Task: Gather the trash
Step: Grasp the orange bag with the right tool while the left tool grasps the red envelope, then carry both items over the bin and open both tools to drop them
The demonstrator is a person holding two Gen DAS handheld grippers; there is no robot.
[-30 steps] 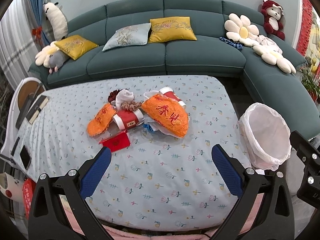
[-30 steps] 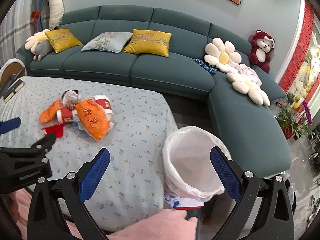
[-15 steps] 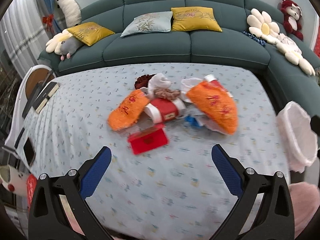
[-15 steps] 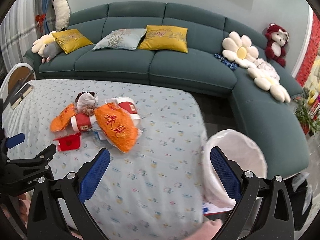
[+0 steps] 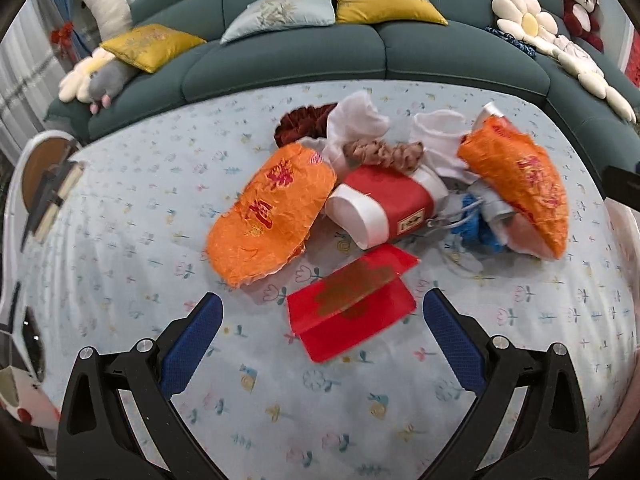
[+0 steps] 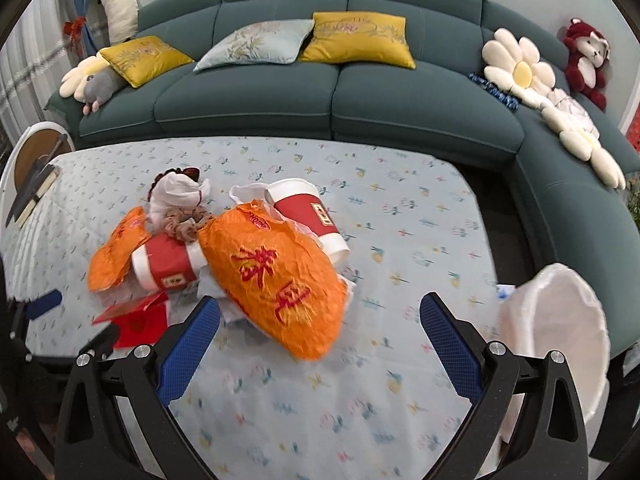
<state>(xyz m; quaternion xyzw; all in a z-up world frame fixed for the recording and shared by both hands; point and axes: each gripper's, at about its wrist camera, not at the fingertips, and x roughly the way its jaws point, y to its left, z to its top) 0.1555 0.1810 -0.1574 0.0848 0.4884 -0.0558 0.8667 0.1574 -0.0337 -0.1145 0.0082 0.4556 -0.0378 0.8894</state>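
Observation:
A pile of trash lies on the floral-clothed table. It holds two orange wrappers, a red-and-white paper cup on its side, a second cup, crumpled white paper and a flat red envelope. My left gripper is open and empty, just short of the envelope, which lies between its fingers. My right gripper is open and empty, close to the big orange wrapper. A white-lined trash bin stands off the table's right edge.
A teal corner sofa with cushions and plush toys runs behind and to the right of the table. Books on a round side table sit at the left. The left gripper's body shows at the left edge of the right wrist view.
Both grippers have moved forward toward the trash pile. The left one has closed in on the red envelope; the right one has swung left from the bin to the orange wrapper.

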